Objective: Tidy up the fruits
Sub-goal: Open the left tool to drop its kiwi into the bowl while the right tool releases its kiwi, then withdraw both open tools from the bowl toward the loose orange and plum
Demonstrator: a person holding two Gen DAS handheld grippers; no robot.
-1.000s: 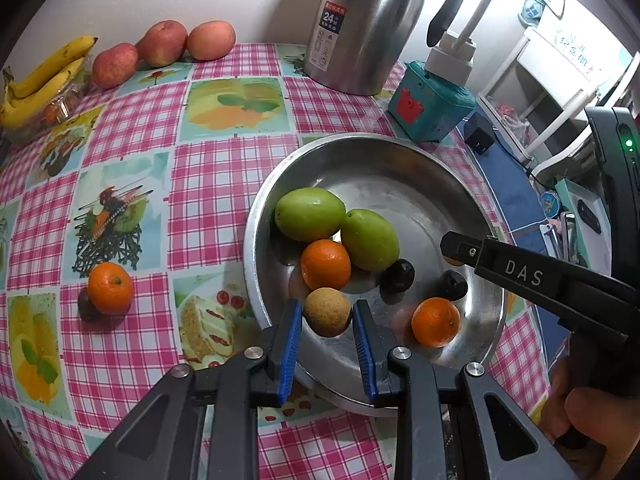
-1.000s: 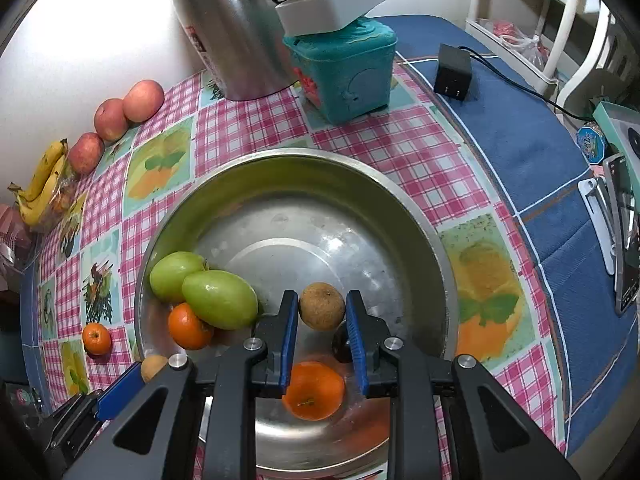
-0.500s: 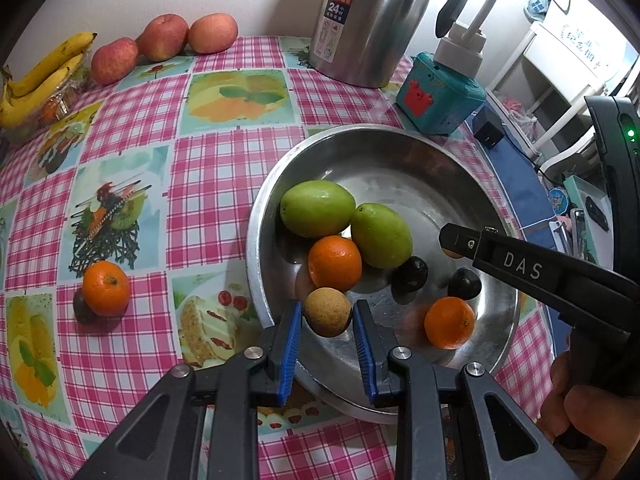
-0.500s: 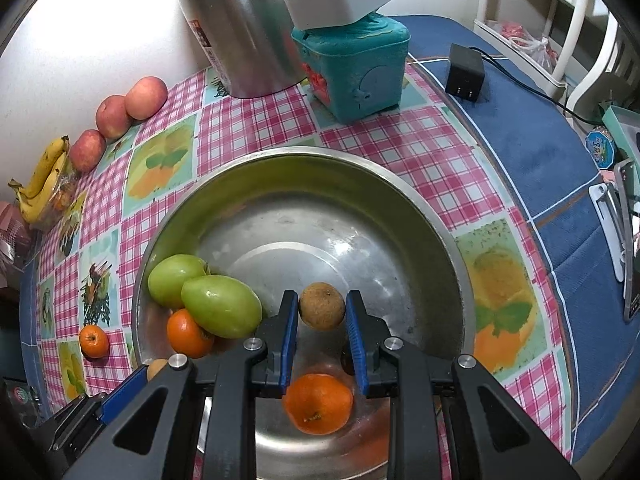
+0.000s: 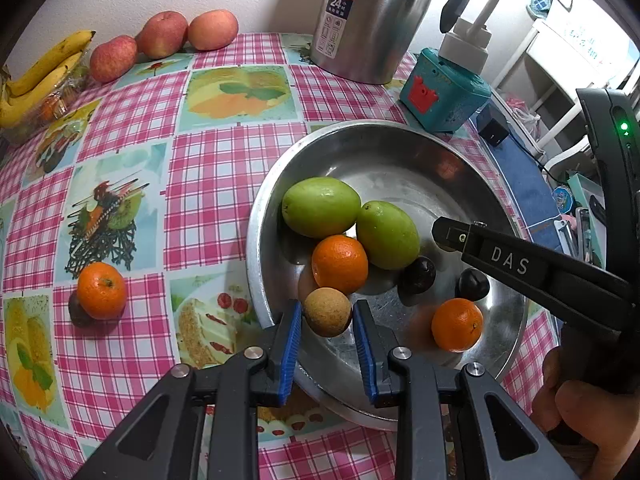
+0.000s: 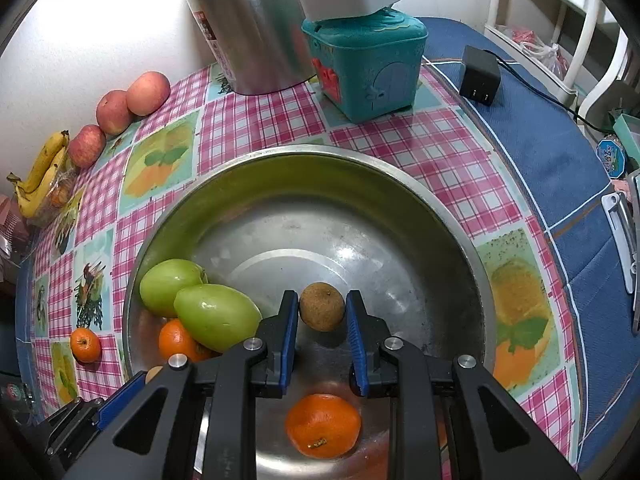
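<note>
Left wrist view: the steel bowl (image 5: 256, 248) sits right of centre on the worktop (image 5: 216, 168) and already has fruit in it: two green fruits (image 5: 320, 207), two oranges (image 5: 339, 264) and two small dark fruits (image 5: 418, 275). So a good part of the sorting looks done. Still outside the bowl: one orange (image 5: 101, 290) at the left of the frame with sth. small and dark tucked under it, three apples (image 5: 162, 34) and the bananas (image 5: 38, 76) in the upper left, near the wall. Whether those must go into the bowl too, I cannot say.

The left hand-held gripper (image 5: 327, 322) at the bottom of the frame is clamped on a small brown round fruit (image 5: 327, 312), blue pads against both its sides, above the near part of the bowl, just inside the rim. I think it is about to be let go there.

Right wrist view: the right hand-held gripper (image 6: 322, 312) is also clamped, on a second brown fruit (image 6: 322, 306), over the bowl's floor in the lower middle of the frame; one orange (image 6: 323, 425) lies below it. In the left view this gripper comes in from the right edge w/ a hand (image 5: 588, 412) on its grip.
</note>
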